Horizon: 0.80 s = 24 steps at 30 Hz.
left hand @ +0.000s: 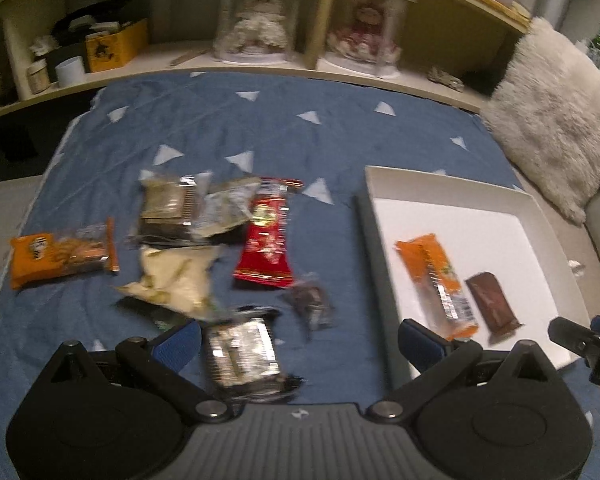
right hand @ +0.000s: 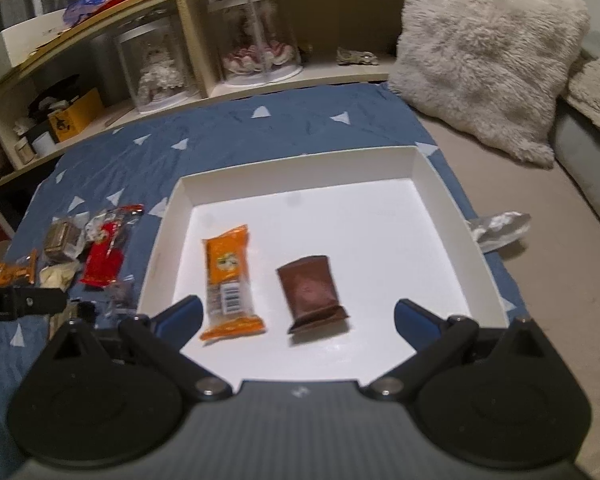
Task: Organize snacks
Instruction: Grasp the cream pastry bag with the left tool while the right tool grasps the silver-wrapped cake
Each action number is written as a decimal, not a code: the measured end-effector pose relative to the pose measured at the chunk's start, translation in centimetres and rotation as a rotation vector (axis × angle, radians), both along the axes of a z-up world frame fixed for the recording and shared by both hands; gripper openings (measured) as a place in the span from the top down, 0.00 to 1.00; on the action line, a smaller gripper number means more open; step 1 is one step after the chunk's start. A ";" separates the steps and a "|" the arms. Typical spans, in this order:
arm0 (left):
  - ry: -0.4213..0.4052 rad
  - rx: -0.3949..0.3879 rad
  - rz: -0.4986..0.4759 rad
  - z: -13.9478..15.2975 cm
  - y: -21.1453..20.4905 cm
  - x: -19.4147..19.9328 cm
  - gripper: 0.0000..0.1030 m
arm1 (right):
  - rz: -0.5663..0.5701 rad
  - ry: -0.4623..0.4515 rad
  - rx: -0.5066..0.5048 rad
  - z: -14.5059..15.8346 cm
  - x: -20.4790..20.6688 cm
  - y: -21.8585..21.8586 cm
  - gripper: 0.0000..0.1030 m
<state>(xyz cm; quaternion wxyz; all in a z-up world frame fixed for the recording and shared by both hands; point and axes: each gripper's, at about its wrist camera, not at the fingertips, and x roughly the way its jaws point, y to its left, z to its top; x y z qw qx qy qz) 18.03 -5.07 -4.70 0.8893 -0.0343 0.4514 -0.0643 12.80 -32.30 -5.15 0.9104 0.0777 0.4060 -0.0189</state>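
Observation:
A white box (right hand: pixel 440 184) lies on the blue cloth with an orange snack bar (right hand: pixel 230 280) and a brown packet (right hand: pixel 312 292) inside; it also shows in the left wrist view (left hand: pixel 380 184). My right gripper (right hand: pixel 298 316) is open and empty above the box's near edge. My left gripper (left hand: pixel 300 340) is open over loose snacks: a silver packet (left hand: pixel 240 352) between its fingers, a small dark packet (left hand: pixel 312 304), a red packet (left hand: pixel 266 240), a cream packet (left hand: pixel 176 276), an orange packet (left hand: pixel 60 256) and a brown-silver packet (left hand: pixel 168 208).
A shelf unit (left hand: pixel 260 64) with glass domes and boxes runs behind the cloth. A fluffy pillow (right hand: pixel 488 52) lies at the right. A crumpled silver wrapper (right hand: pixel 500 228) lies right of the box. The right gripper shows in the left wrist view (left hand: pixel 584 340).

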 end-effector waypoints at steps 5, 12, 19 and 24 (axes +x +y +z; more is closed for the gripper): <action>-0.003 0.014 0.030 0.0 2.6 0.1 0.00 | 0.025 0.000 -0.008 -0.1 0.6 1.5 0.01; -0.010 0.031 0.073 -0.1 6.2 0.1 0.00 | 0.066 -0.019 -0.005 -0.5 1.6 3.4 0.01; 0.003 0.006 0.129 -0.8 9.7 0.6 0.00 | 0.122 -0.028 0.025 -0.8 2.0 6.2 0.01; 0.013 -0.033 0.198 -1.5 12.4 1.2 0.00 | 0.171 -0.047 0.046 -1.2 2.4 8.7 0.01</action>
